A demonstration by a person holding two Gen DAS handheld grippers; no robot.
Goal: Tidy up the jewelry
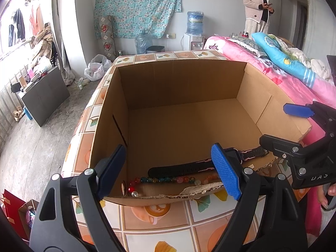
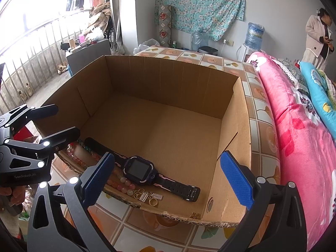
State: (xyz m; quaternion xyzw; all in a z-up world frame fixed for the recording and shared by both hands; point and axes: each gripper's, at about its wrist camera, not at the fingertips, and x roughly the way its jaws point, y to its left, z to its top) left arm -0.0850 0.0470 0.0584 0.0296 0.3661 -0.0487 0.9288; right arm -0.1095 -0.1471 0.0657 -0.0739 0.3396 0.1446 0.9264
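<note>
Nearest, the left gripper point(image 1: 168, 172) hangs at 6 o'clock in its own view, jaws spread wide with nothing between the blue pads. The right gripper point(image 2: 168, 178) stands likewise at 6 o'clock in its view — wide apart, holding nothing.

Just past both sets of fingers is the torn front wall of the cardboard box point(image 2: 159, 79). On the box floor against that wall lies the jewelry: a dark smartwatch point(image 2: 139, 169) lying flat, strap stretched out; a string of coloured beads point(image 1: 168, 179) touching it on the near side; small gold pieces point(image 2: 148, 197) at about 6 o'clock, beside the watch strap.

The box sits on a tiled-pattern tablecloth point(image 1: 147, 218). Toward 3 o'clock runs a pink blanket point(image 2: 294, 126) — far beyond, at 1 o'clock, a person point(image 1: 257, 8) stands.
</note>
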